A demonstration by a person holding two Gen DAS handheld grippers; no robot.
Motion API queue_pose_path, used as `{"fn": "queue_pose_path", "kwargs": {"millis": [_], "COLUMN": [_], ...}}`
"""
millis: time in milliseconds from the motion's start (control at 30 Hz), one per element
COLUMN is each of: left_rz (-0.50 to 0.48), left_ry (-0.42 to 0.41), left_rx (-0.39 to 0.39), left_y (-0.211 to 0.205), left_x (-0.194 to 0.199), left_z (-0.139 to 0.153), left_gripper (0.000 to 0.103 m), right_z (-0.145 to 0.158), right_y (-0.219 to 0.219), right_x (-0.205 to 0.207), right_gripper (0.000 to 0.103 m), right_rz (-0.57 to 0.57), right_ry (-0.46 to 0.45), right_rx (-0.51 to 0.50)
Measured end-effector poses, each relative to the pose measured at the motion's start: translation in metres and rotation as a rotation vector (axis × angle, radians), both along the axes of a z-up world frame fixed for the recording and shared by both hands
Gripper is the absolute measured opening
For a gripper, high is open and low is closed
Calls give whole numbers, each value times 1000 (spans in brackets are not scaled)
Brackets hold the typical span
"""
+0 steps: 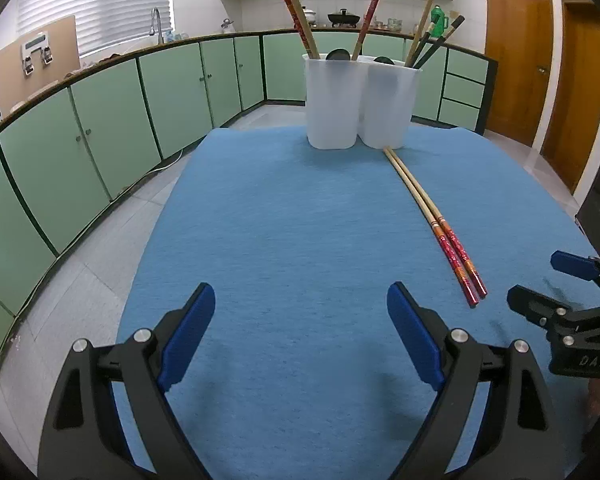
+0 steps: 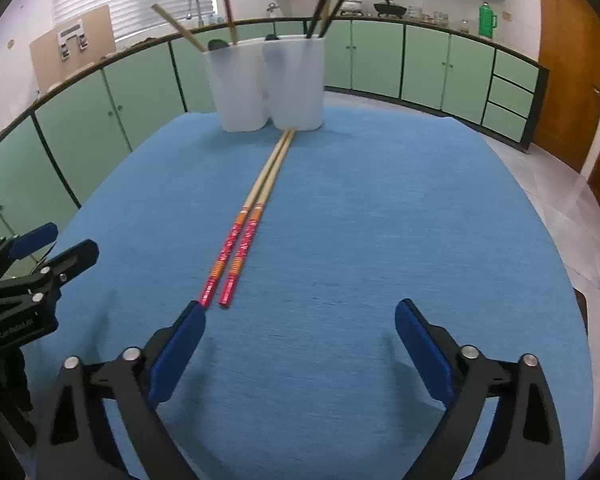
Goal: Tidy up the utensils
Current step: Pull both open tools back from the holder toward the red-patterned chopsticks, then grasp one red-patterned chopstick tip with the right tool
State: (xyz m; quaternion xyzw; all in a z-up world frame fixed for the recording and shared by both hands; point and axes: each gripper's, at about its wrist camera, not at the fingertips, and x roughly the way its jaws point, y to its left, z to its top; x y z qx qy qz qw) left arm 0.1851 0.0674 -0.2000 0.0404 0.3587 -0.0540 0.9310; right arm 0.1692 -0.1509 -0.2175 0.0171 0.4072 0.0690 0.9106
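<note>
Both grippers, left gripper point(image 1: 301, 304) and right gripper point(image 2: 300, 318), hang wide apart, gripping nothing, over bare blue cloth point(image 1: 284, 216). Two red-ended chopsticks point(image 2: 256, 208) lie mid-table, far tips touching the right white cup point(image 2: 296, 80). Only the right view shows them starting just beside its left finger point(image 2: 180, 344).

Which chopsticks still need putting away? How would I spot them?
Find the blue cloth on the table, with two white cups standing together at its far end. From the foot of the cups, a pair of chopsticks lies flat on the cloth. Every other chopstick stands inside a cup; only this pair lies down, bare wood at the cup end, red patterned handles at the near end.
</note>
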Motion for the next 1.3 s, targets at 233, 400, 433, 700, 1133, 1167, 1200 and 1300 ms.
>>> {"fn": "queue_pose_path", "kwargs": {"millis": [233,400,433,700,1133,1167,1200,1300], "left_rz": [16,28,30,27,26,25,26,26], "left_ry": [2,6,8,11,14,13,13,12], "left_rx": [-7,-16,-18,-16,-9,-8,-9,-8], "left_y": [6,10,10,10,5,4,4,3], "left_x": [2,4,4,5,6,5,5,5], "left_z": [0,0,0,-1,-2,-1,-1,-1], "left_gripper": [85,85,85,85,86,86,86,86], "right_z": [-2,-4,-5,-7,-3,-2,-2,-3], "right_y": [9,14,14,24,-10,-12,-13,-12], "right_x": [5,9,9,12,-3,-4,-3,0], "right_gripper": [82,75,74,42,17,20,23,29], "right_rz": [-4,-15,-15,9,7,4,3,6], "right_ry": [13,32,36,45,55,50,48,47], "right_rx": [-24,-35,-31,-44,83,87,87,81]}}
